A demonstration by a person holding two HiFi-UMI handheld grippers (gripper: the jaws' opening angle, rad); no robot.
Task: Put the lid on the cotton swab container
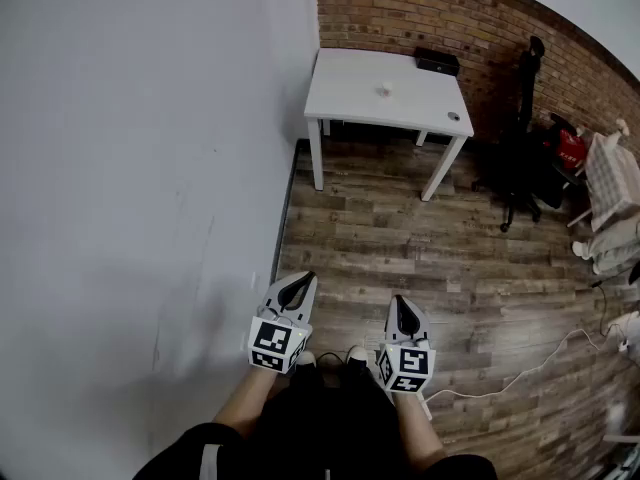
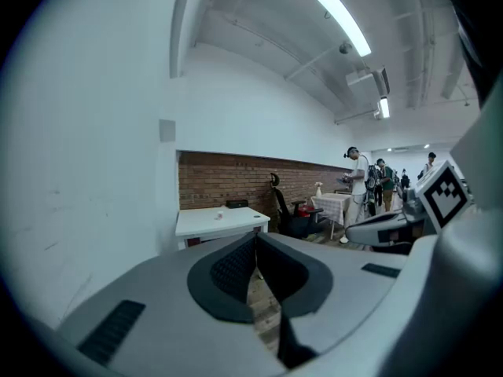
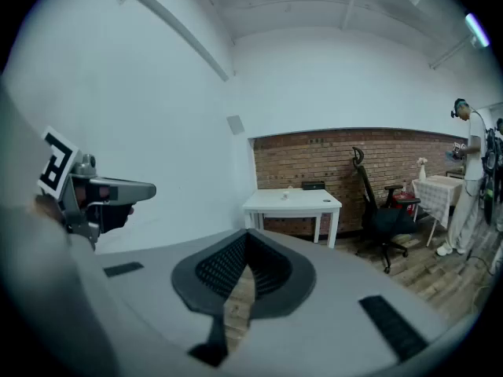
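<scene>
Both grippers are being held low in front of the person, side by side and pointing slightly downward across the wooden floor toward a white desk [image 1: 340, 78] that is standing well apart from them, against the brick wall. The left gripper [image 1: 304, 279] is showing its jaws pressed together with nothing between them, and the right gripper [image 1: 401, 302] is doing the same, clenched and empty.

What is probably the cotton swab container [image 1: 383, 91] is sitting as a small white thing near the middle of the desk, seemingly upright, though it is too small to make out its long axis. A small round piece [image 1: 453, 116], possibly the lid, is lying near the desk's right front corner, apart from the container. A black box [image 1: 437, 61] is resting at the back right corner.

Everything for the task is lying straight ahead and far out of reach of either hand. The right gripper is standing more nearly in line with both pieces, so it looks slightly better placed, but the gap to the desk is what the coming move is turning on.
</scene>
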